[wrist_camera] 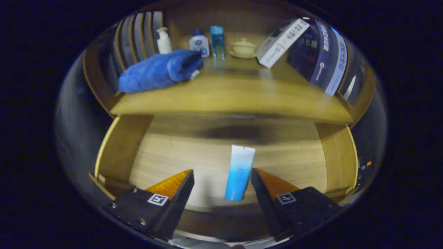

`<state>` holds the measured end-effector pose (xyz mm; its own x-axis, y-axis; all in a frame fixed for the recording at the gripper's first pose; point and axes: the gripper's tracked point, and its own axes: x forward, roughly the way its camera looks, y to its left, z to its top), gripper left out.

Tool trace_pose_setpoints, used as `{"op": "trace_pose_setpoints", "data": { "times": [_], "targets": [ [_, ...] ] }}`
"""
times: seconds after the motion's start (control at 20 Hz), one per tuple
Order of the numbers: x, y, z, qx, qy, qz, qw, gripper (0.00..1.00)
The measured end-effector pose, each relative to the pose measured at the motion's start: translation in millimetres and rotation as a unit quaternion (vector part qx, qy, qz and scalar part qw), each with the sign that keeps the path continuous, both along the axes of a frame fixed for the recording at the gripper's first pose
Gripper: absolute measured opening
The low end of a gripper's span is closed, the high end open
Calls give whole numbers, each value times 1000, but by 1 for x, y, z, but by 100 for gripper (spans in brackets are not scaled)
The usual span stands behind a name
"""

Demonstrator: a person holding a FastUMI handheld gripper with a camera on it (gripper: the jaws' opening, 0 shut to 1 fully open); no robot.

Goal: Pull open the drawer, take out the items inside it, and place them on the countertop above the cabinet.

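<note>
Gripper view looks down into the pale wooden drawer point(166, 162), which stands pulled open beneath the yellow-brown wooden countertop point(242, 93). My claw point(222, 178) is spread wide and holds nothing; neither finger touches anything. One item lies on the drawer floor: a slim plastic tube, white at one end and shading to blue at the other point(239, 173). Taking that tube as the landmark, my fingers stand one to each side of it with clear floor showing on both sides, the right finger somewhat nearer to it than the left. Its long axis runs nearly along the line of my fingers, blue end toward me and white end toward the cabinet, leaning slightly to the right as it goes away. I judge the jaws are set across its narrow width, the correct bearing for a pinch, but I cannot tell from this view how high the fingertips ride above it. Beyond the tube, on the countertop, rest a rolled blue towel point(159, 71), a white pump bottle point(163, 41), a white bottle with a blue cap point(199, 43), a clear blue bottle point(217, 41), a cream lidded cup on a saucer point(243, 48) and two leaning printed boxes point(304, 48). The bare stretch of countertop directly beyond the tube looks free to receive it. In my assessment, the drawer step is complete and the tube remains to be lifted out.
</note>
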<state>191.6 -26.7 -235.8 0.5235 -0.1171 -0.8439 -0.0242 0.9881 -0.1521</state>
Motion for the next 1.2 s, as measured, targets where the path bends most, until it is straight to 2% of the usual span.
{"op": "trace_pose_setpoints", "data": {
  "times": [0.1, 0.15, 0.25, 0.3, 0.45, 0.5, 0.55, 0.7, 0.9, 1.2],
  "targets": [
    [-1, -13, -23, -16, 38, -16, 999, 80],
    [0, -16, -33, -10, 51, -18, 998, 79],
    [-4, -23, -43, 9, 82, -52, 995, 56],
    [6, -22, -50, 27, 68, -67, 995, 45],
    [7, -18, -37, 63, 64, -62, 994, 44],
    [6, -12, -37, 88, 59, -58, 993, 39],
    [6, -12, -35, 103, 47, -51, 992, 38],
    [11, -16, -21, 114, -5, -45, 992, 38],
    [4, -2, -20, 127, -31, -20, 991, 38],
    [6, 29, 12, 181, -99, 11, 978, 38]
  ]
}}
